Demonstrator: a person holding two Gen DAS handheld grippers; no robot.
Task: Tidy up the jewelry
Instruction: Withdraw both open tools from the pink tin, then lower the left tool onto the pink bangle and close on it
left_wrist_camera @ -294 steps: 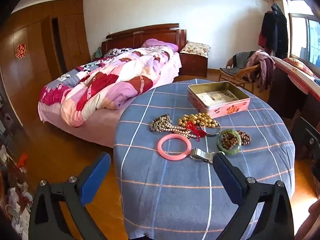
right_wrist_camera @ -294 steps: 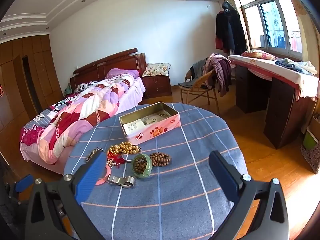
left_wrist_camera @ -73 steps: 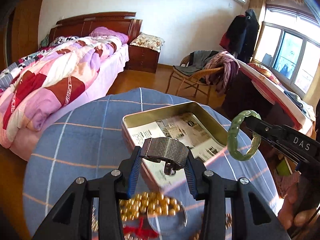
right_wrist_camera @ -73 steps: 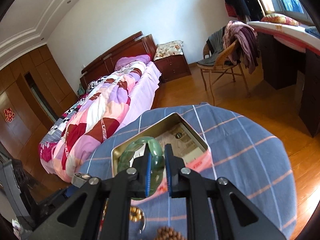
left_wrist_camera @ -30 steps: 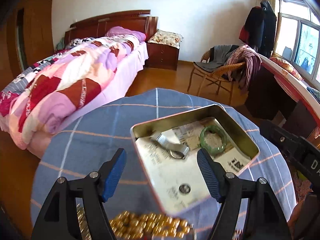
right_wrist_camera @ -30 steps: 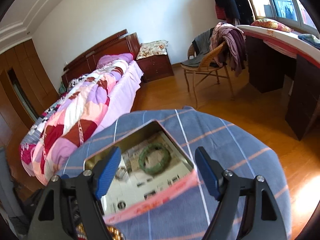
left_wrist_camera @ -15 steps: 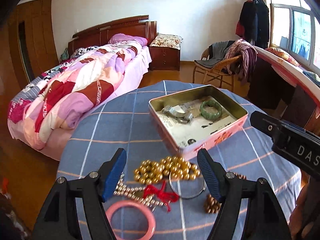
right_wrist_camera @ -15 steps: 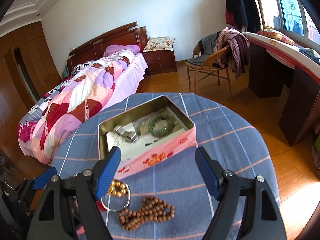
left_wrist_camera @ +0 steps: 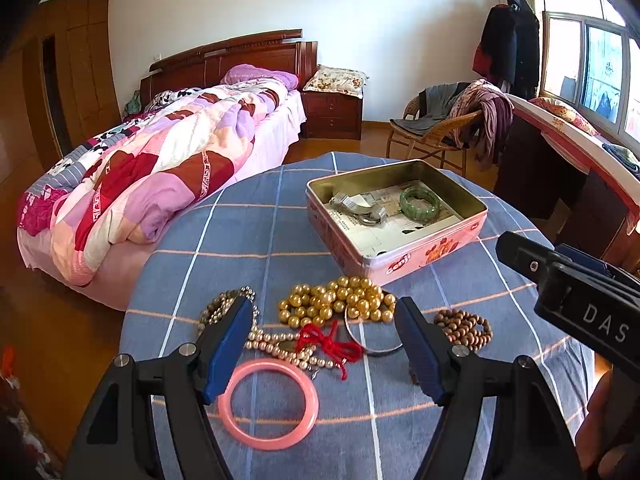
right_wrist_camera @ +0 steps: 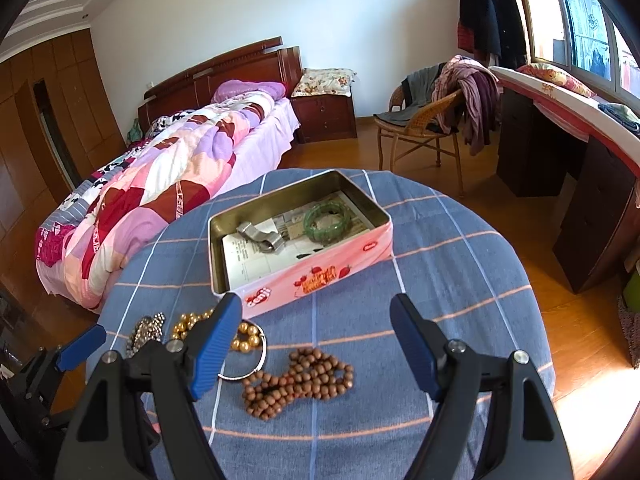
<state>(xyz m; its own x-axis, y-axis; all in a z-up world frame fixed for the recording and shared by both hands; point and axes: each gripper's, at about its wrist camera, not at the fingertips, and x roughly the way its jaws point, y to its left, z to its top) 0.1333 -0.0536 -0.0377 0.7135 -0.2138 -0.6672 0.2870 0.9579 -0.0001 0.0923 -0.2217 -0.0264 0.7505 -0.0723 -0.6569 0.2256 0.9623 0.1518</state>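
On the round table covered with a blue checked cloth (left_wrist_camera: 248, 236), the pink tin (left_wrist_camera: 404, 256) sits at upper centre of the left wrist view, lid off, with a silver watch (left_wrist_camera: 358, 209) in its left half and a green bangle (left_wrist_camera: 419, 204) in its right half, both lying on printed paper. Below the tin, toward the frame's bottom, the loose pieces are spread on the cloth: a gold bead strand (left_wrist_camera: 340, 302), a pearl strand with a red tassel (left_wrist_camera: 328, 346), a thin silver bangle (left_wrist_camera: 374, 338), a brown wooden bead string (left_wrist_camera: 464, 328) to the right, and a pink bangle (left_wrist_camera: 273, 403) at lower centre. The left gripper (left_wrist_camera: 324, 346) hangs over these pieces with its blue fingers released and spread wide, grasping nothing. In the right wrist view the right gripper (right_wrist_camera: 316, 340) is likewise spread and empty, with the wooden beads low between its fingers and the tin above them.
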